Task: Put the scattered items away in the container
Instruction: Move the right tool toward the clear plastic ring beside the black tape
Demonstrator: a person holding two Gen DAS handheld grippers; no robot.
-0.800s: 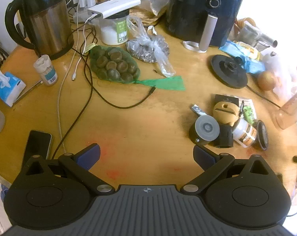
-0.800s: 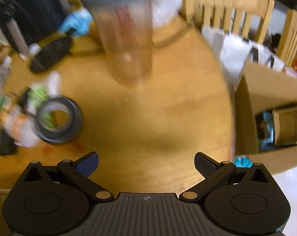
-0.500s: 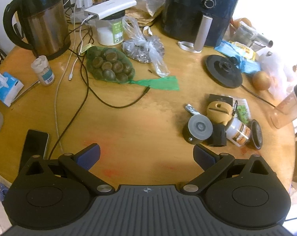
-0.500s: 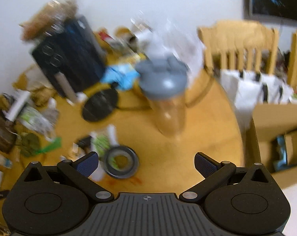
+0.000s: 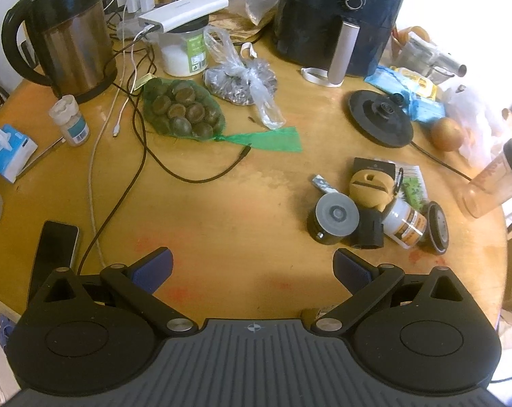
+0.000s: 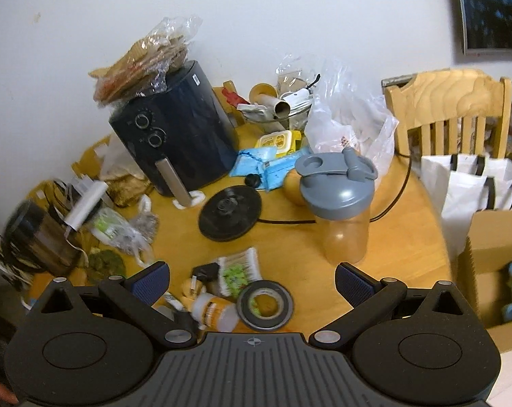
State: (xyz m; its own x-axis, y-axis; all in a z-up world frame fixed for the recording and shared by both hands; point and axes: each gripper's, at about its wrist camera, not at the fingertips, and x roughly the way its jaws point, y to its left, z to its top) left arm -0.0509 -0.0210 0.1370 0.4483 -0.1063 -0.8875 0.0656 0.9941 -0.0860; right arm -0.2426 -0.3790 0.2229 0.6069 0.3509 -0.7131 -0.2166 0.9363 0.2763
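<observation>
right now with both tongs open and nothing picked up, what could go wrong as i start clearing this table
The small items are piled tightly: the pill bottle lies against the tape roll and black adapter, so the left tongs may nudge neighbours or send the bottle rolling.

The tall shaker bottle stands upright near the table edge; the right tongs could tip it.

Loose cables cross the table and may snag.

The bench [image 5: 242, 210] is honey-yellow wood with faint red smudges. A green net bag [image 5: 184, 112] holds dark brown rounds. The air fryer [image 6: 177, 125] is glossy black with a silver handle. The shaker bottle [image 6: 340, 203] is clear amber under a grey lid. Both grippers' fingers [image 5: 154, 266] carry dark blue pads.
</observation>
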